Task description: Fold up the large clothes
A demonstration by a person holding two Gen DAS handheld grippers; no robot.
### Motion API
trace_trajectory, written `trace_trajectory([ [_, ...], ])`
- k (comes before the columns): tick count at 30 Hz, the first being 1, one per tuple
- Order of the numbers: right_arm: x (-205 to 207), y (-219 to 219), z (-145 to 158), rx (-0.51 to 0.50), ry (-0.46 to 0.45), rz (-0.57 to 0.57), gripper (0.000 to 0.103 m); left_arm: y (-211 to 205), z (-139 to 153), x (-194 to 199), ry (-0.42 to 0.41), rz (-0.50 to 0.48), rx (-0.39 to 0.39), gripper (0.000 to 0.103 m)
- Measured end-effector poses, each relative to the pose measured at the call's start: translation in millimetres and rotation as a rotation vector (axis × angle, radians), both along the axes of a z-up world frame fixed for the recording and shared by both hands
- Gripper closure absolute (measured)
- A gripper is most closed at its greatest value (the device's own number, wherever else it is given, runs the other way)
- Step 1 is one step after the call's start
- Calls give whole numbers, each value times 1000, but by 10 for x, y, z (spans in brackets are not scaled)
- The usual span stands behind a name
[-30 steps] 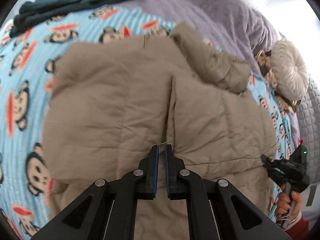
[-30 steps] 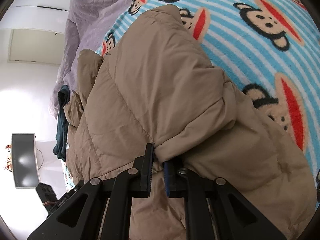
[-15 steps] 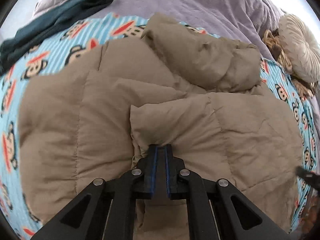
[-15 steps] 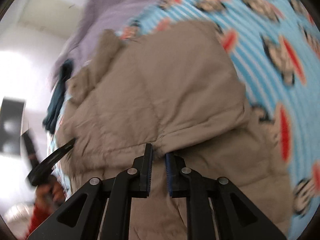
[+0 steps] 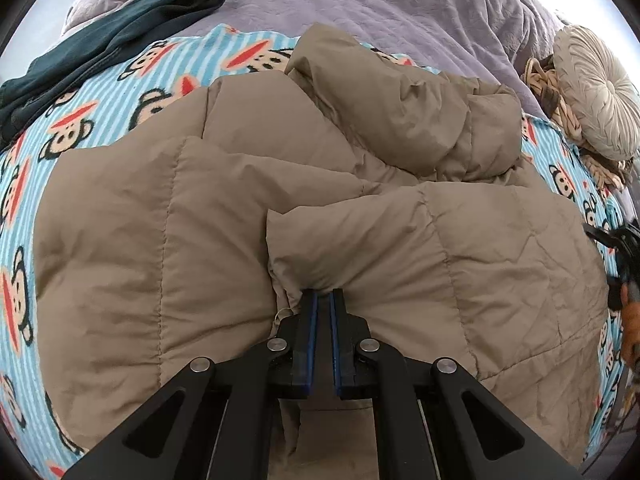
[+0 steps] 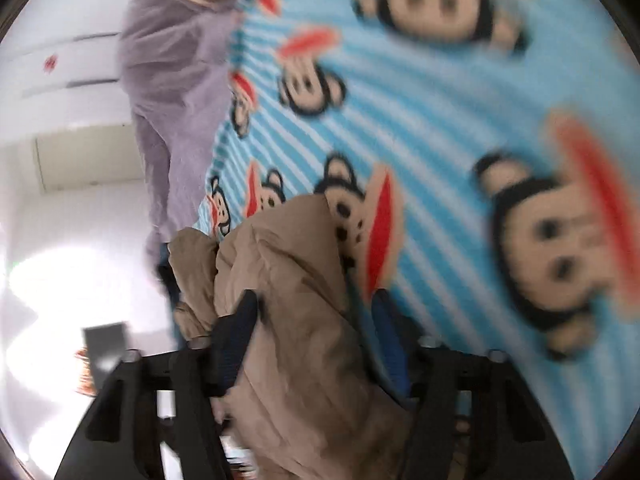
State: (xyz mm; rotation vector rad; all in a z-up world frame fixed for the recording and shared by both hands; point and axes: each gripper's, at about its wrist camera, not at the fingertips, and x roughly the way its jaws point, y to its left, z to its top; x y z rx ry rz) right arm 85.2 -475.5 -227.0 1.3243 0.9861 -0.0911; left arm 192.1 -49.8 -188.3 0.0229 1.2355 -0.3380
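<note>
A tan puffy jacket (image 5: 280, 208) lies spread on a blue striped monkey-print blanket (image 5: 80, 120), with one panel folded over toward its middle. My left gripper (image 5: 323, 296) is shut on the edge of that folded panel, low in the left wrist view. The right gripper (image 5: 616, 240) and the hand on it show at that view's right edge, beside the jacket. The right wrist view is blurred. There my right gripper (image 6: 312, 320) has its jaws opening, and a bunched part of the jacket (image 6: 296, 280) lies loose between the fingers (image 6: 236, 332).
A dark teal garment (image 5: 112, 40) lies at the far left of the bed. Behind the jacket is a purple blanket (image 5: 400, 8). A round cream pillow (image 5: 596, 92) and a knotted cushion (image 5: 544, 80) sit at the right. White cupboards (image 6: 60, 60) stand beyond the bed.
My left gripper pulled the jacket panel across, then held still. The right gripper widened off the jacket's edge and swung aside toward the blanket, blurring its view.
</note>
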Motion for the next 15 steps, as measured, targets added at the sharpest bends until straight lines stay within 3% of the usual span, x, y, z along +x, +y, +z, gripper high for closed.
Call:
trace_trajectory([
  [1, 71, 39, -19, 38, -32, 19, 76, 1, 1, -1, -2, -3, 6, 94],
  [2, 163, 95, 54, 27, -84, 61, 81, 10, 1, -2, -5, -7, 10, 94],
  [5, 285, 183, 272, -118, -130, 161, 88, 6, -16, 0, -9, -16, 11, 94],
  [10, 487, 324, 219, -515, 72, 347, 89, -27, -48, 1, -13, -19, 3, 94],
  [15, 483, 433, 185, -635, 111, 361, 89, -45, -57, 4, -14, -16, 0, 94],
])
